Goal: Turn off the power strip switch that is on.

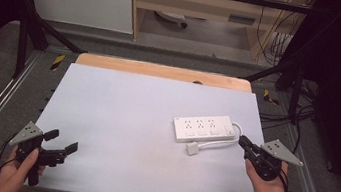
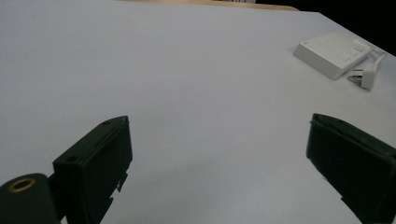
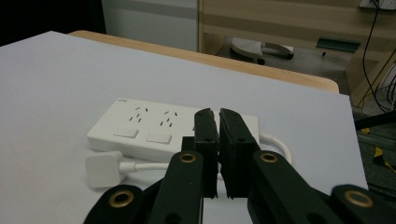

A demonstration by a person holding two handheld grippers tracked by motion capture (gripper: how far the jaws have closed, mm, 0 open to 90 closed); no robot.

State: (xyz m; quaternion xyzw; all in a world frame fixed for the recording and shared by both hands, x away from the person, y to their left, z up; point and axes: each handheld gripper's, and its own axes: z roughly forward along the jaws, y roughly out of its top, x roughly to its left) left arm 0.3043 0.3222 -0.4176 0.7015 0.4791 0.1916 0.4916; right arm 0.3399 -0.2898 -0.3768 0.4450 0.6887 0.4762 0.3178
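both tools sit at the desk's (image 1: pixel 120 114) near edge: left tool (image 1: pixel 61 145) released wide over bare surface, right tool (image 1: pixel 245 144) clenched on nothing, just beside the white power strip (image 1: pixel 204 127). its plug (image 1: pixel 193 149) and looped cord could snag the right tool.

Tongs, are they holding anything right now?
Nothing. The left tongs are open over bare table; the right tongs are shut on nothing, near the power strip.

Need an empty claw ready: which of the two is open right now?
The left claw: its jaws stand wide apart, while the right claw is shut.
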